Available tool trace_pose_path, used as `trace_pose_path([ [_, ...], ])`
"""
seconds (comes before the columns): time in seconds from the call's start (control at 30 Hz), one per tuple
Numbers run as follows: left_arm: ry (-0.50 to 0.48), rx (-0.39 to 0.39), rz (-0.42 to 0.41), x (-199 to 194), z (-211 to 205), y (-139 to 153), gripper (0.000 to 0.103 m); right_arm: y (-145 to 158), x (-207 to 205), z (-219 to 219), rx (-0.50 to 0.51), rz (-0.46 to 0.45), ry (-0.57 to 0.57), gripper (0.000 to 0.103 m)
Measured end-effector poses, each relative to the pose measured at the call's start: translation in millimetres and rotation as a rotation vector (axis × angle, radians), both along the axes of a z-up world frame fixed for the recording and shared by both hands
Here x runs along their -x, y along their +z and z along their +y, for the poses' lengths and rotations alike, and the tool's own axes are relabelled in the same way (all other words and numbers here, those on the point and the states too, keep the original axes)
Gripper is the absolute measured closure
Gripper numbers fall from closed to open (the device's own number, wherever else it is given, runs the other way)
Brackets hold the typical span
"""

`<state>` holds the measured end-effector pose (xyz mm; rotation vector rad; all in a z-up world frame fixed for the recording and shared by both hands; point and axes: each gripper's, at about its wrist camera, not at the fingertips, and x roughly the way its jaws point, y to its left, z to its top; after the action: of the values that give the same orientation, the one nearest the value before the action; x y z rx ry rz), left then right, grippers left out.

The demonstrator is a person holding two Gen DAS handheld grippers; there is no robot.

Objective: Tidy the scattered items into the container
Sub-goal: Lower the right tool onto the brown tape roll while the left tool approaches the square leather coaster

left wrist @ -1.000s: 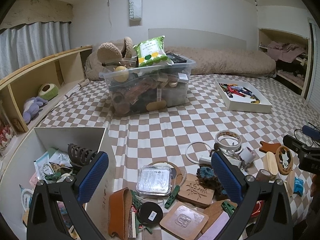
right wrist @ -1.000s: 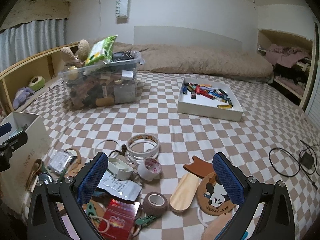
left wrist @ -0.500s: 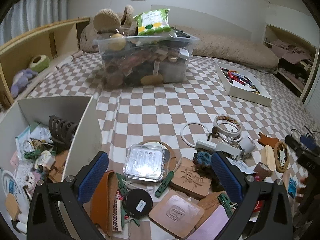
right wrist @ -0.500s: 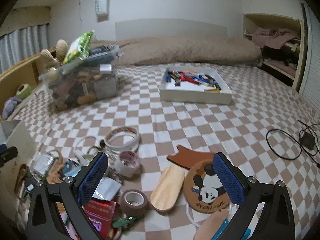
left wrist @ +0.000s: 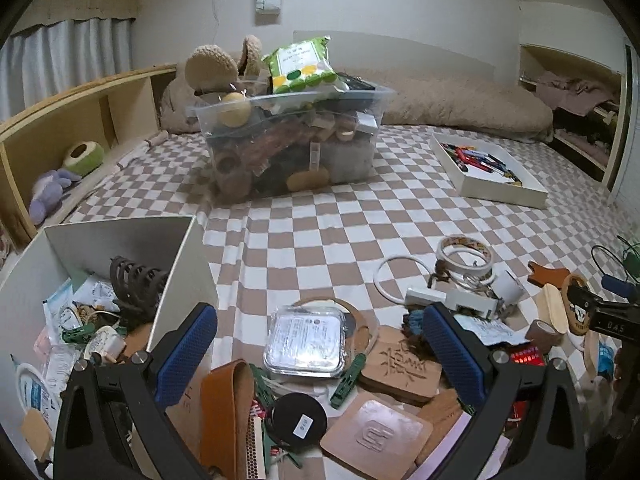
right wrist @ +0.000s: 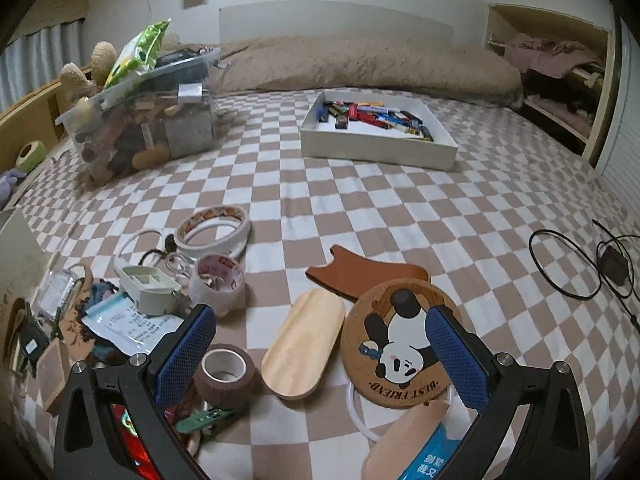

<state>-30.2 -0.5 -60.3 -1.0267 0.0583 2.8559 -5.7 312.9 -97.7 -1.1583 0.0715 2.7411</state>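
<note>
Scattered items lie on a checkered bed. In the left wrist view my left gripper (left wrist: 320, 344) is open and empty above a clear plastic case (left wrist: 306, 340), a carved wooden coaster (left wrist: 400, 368) and a black round disc (left wrist: 298, 420). The white container box (left wrist: 180, 280) stands to the left, with several items inside. In the right wrist view my right gripper (right wrist: 320, 344) is open and empty above an oval wooden tray (right wrist: 304, 342), a panda cork coaster (right wrist: 400, 350) and a brown tape roll (right wrist: 224, 374).
A full clear storage bin (left wrist: 288, 140) stands at the back. A white tray of pens (right wrist: 380, 128) lies further right. Tape rolls (right wrist: 214, 230), a white adapter (right wrist: 146, 288) and a black cable (right wrist: 568, 264) lie on the bed. Wooden shelves (left wrist: 80, 120) line the left.
Both grippers moved lower and closer to the pile of items, then the left view tilted back up. Both stay open and empty.
</note>
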Motion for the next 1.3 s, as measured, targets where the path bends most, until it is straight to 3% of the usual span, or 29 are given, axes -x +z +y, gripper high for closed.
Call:
trace_pose_path([
  [0.27, -0.039, -0.069, -0.039, -3.7, 0.0, -4.9, 0.000, -11.4, 1.1, -2.8, 0.090, -0.043, 0.065, 0.000],
  [0.4, -0.052, -0.034, -0.018, -9.3, 8.2, -1.1, 0.000, -25.0, 0.7, -12.4, 0.121, -0.096, 0.104, 0.000],
  [0.63, -0.079, -0.045, -0.065, -15.3, 12.9, -9.4, 0.000, -21.5, -10.8, -26.6, 0.161, -0.066, 0.127, 0.002],
  [0.8, -0.147, -0.030, -0.087, -27.1, 24.3, -21.4, 0.000, -29.7, -13.3, -23.5, 0.241, -0.090, 0.099, 0.032],
  [1.17, -0.275, -0.057, -0.173, -27.6, 37.8, -36.0, 0.001, -33.2, -21.9, -36.4, 0.283, -0.081, 0.129, 0.062],
  [1.3, -0.351, -0.100, -0.262, -23.4, 38.7, -48.7, 0.001, -36.2, -21.1, -35.7, 0.307, -0.079, 0.119, 0.062],
])
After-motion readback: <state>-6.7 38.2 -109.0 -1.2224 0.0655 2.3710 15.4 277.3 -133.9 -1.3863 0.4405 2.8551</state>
